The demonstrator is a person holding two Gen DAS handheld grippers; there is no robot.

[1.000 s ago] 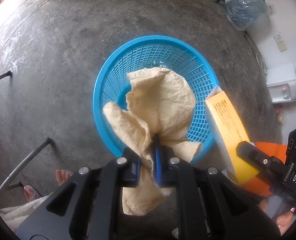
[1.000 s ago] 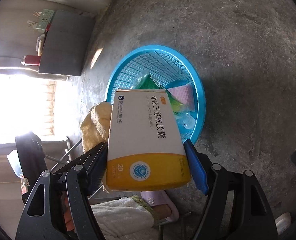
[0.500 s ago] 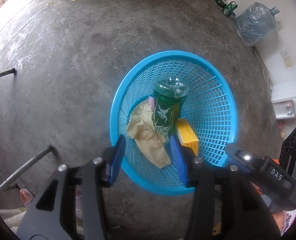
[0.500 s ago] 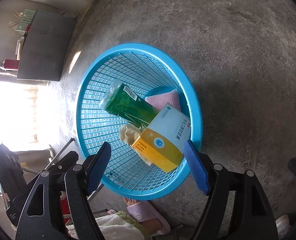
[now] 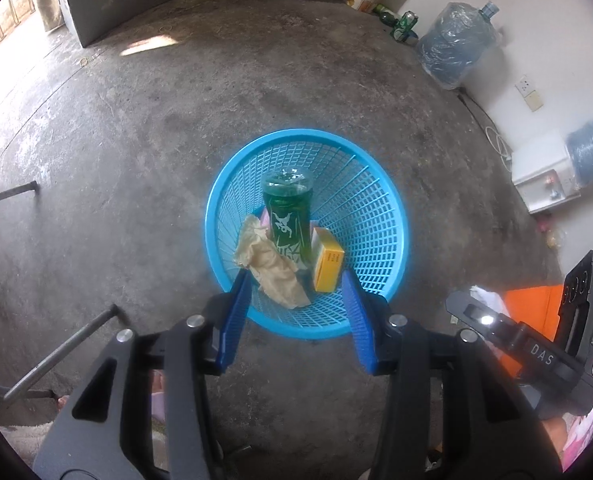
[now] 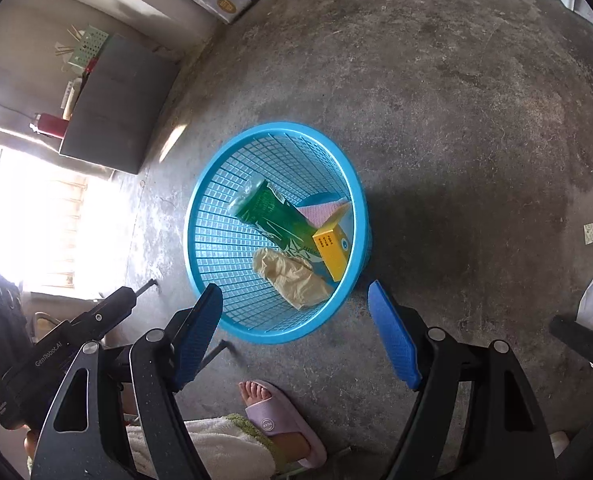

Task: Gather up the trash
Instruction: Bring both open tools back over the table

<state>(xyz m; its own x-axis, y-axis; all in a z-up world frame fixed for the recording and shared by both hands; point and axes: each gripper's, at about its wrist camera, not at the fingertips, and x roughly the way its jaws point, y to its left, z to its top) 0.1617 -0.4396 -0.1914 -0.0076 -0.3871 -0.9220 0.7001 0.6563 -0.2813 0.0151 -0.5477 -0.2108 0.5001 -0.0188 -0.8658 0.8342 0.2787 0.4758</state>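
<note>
A bare grey concrete floor [image 5: 144, 128] fills both views. On it stands a round blue mesh basket [image 5: 380, 248], its lattice wall open to the light. Inside, a green plastic bottle [image 5: 288, 224] leans base-up against the wall, printed with pale markings. Beside it lies a crumpled tan sheet of paper [image 5: 274, 270], creased and folded over on itself, touching the bottle's lower side. On the bottle's other side a small carton [image 5: 328, 266], yellow on the end and white along the top, rests tilted against the basket wall. A pink piece [image 6: 322, 212] shows underneath, partly hidden. The left gripper [image 5: 296, 314] hangs above the basket's near rim, jaws spread wide and holding nothing. The right gripper [image 6: 296, 332] hangs likewise, jaws released and empty.
</note>
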